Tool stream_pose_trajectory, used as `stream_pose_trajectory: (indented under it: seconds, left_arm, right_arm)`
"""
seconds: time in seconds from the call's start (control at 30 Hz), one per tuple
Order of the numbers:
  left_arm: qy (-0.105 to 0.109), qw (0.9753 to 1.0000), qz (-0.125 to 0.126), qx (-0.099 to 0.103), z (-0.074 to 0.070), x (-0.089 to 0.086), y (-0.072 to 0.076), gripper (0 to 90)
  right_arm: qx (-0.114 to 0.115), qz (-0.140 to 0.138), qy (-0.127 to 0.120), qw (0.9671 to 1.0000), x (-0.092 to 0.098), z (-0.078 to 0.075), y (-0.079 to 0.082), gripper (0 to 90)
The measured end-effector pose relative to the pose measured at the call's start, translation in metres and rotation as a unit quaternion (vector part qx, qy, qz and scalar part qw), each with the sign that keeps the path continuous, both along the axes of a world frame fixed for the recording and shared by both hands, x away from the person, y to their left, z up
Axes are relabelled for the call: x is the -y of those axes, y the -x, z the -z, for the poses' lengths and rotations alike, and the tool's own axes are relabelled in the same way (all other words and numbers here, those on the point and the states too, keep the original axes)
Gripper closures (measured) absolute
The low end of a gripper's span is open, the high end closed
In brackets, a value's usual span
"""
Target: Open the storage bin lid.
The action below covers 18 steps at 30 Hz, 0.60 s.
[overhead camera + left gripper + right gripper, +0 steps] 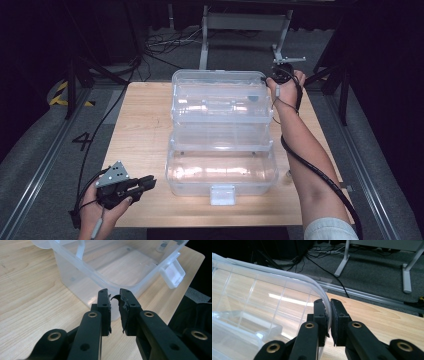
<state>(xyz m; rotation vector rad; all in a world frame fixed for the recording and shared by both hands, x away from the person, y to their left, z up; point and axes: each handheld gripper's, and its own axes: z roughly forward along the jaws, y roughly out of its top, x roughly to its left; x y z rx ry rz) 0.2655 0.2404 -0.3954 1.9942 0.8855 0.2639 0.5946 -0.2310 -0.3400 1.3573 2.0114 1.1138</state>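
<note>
A clear plastic storage box (222, 175) stands open on the wooden table (140, 130), its lid (220, 95) folded back toward the far side. My right gripper (268, 80) is at the lid's far right corner. In the right gripper view its jaws (328, 307) are shut on the lid's curved rim (287, 275). My left gripper (151, 183) rests near the table's front left, pointing at the box. Its jaws (115, 300) stand a narrow gap apart with nothing between them, just short of the box's corner (75, 275).
A white latch (222, 194) hangs on the box's front wall, also seen as the latch (172, 275) in the left gripper view. Metal frame legs (280, 45) and cables (165, 45) lie on the grey floor beyond the table. Bare tabletop lies left of the box.
</note>
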Motion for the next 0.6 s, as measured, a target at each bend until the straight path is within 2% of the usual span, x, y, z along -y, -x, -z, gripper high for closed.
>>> stream_pose_trajectory:
  seconds: [0.13, 0.6]
  left_arm:
    - [0.002, 1.0000, -0.002, 0.001, -0.0006, -0.0015, 0.0014, 78.8]
    - [0.002, 1.0000, 0.001, -0.002, 0.0000, -0.0008, -0.0009, 78.2]
  right_arm:
    - [-0.007, 0.001, -0.005, 1.0000, 0.0009, 0.0054, -0.0028, 83.8]
    - [-0.025, 0.000, -0.012, 0.9996, 0.0025, 0.0100, -0.0084, 83.5]
